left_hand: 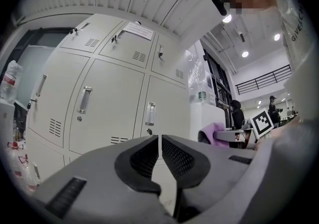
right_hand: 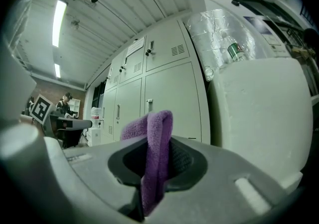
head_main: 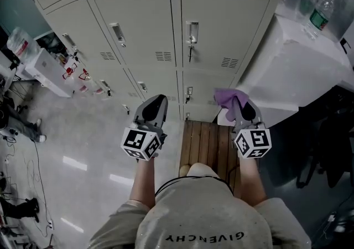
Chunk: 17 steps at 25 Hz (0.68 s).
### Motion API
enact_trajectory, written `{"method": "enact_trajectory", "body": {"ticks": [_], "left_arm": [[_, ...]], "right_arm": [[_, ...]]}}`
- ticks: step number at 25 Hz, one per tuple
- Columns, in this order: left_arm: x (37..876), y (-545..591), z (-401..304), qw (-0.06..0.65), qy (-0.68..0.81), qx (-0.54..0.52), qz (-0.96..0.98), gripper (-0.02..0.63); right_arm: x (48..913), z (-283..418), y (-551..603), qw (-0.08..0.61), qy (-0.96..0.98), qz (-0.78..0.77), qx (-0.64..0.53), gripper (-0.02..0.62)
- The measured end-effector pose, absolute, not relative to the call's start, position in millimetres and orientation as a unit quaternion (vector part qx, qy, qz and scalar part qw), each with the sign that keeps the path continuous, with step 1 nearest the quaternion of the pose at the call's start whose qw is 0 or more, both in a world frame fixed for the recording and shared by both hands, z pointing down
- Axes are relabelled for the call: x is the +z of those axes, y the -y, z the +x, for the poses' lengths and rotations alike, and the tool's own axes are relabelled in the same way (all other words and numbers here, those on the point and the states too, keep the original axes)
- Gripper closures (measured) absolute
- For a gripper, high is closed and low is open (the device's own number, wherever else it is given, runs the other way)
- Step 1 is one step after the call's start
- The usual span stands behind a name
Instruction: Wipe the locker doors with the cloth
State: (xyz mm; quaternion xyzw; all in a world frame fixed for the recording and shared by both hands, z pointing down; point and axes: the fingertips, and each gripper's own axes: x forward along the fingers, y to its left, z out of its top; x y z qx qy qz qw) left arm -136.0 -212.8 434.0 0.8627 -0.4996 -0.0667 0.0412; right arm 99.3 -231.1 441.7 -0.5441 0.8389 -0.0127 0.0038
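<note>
Finds purple cloth (right_hand: 155, 153) pinched between the jaws of right hand-held gripper (right_hand: 158, 161), folded end standing above them. Finds left hand-held gripper (left_hand: 159, 156) all but closed, holding nothing. Places both short of the locker doors (head_main: 221, 26), cloth clear of every panel. Cannot settle progress: reads no streak or damp mark on the doors; fits cloth raised ahead of wiping or drawn off after it. Records wooden platform (head_main: 207, 143) from head view only; paper notice (left_hand: 139, 30) on an upper door from left gripper view only.

The person's grey shirt (head_main: 206, 212) carries the brand name GIVENCHY, seen upside down from the head view.
</note>
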Motion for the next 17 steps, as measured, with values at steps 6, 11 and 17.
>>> {"method": "enact_trajectory", "body": {"ticks": [6,11,17], "left_arm": [[427,202,-135,0.034,0.503,-0.069,0.861,0.588],[426,192,-133,0.037,0.509,-0.065,0.858,0.588],[422,179,-128,0.043,0.519,-0.066,0.851,0.588]], "right_arm": [[436,98,225,0.011,-0.843,-0.538,-0.010,0.541],[433,100,217,0.015,-0.843,-0.538,-0.014,0.543],[433,108,204,0.006,-0.848,-0.530,-0.020,0.541]]}}
